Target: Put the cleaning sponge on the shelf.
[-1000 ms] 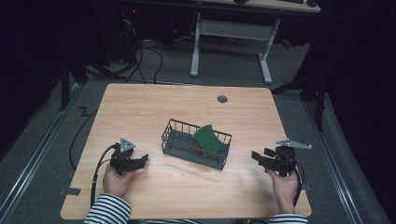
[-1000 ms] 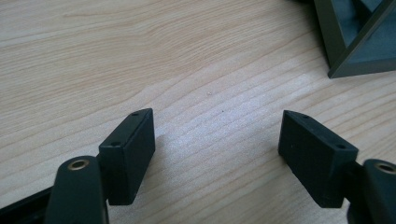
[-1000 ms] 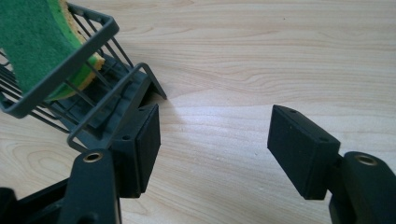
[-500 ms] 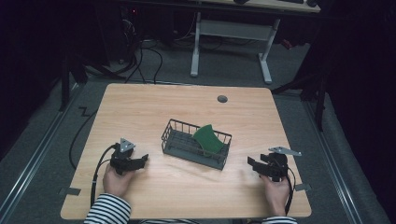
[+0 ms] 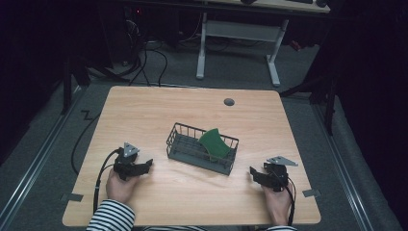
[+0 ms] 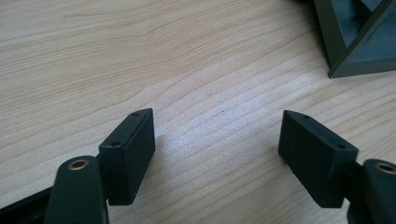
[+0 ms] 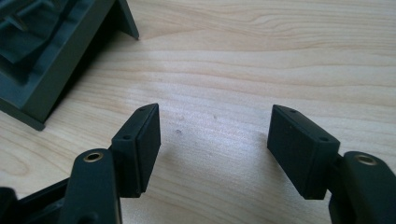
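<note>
1. High view: the left gripper and the right gripper are seen resting low at the near edge of the counter, each with its fingers spread apart and nothing between them.
2. Between the two, a little farther in, a dark wire basket is set on the wood, with a green card leaned tilted inside it, its top above the rim.
3. If only the card is pulled, the light basket could be dragged or tipped, since it is held by neither gripper.
4. The thin card could be bent or slipped if it is pinched near one corner.
</note>
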A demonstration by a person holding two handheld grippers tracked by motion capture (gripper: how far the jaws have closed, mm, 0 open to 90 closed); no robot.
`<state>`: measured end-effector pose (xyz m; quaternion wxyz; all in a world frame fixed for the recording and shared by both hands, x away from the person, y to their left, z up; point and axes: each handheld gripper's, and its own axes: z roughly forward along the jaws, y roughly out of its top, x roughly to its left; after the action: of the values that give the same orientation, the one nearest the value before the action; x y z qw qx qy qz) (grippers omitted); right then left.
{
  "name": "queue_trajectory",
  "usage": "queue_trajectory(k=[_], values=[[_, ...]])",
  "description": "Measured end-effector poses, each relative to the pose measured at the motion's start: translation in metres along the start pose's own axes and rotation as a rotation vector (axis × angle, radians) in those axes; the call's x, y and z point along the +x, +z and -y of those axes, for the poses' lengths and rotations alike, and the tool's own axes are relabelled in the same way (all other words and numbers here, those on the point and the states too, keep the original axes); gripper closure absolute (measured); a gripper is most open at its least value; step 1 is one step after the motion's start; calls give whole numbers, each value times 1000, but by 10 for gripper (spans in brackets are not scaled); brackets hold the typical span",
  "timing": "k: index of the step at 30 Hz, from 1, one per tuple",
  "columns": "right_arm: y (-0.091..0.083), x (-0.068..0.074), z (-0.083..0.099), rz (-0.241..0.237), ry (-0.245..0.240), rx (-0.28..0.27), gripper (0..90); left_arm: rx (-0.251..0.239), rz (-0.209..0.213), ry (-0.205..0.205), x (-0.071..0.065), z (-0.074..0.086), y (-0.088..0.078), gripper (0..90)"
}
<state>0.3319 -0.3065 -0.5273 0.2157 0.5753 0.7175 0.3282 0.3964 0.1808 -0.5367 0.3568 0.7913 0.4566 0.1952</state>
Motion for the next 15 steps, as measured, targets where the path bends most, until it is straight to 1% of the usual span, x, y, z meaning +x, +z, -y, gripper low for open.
queue_trajectory(k=[3,6,7,15], values=[[2,3,0,21,-28,-4,338,0,0,0,0,0,0,278],[4,7,2,45,-44,-10,329,0,-1,-1,0,0,0,278],[4,9,1,54,-63,-5,317,0,-1,0,0,0,0,278],[5,10,1,57,-64,-5,310,0,-8,-6,-1,1,0,277]])
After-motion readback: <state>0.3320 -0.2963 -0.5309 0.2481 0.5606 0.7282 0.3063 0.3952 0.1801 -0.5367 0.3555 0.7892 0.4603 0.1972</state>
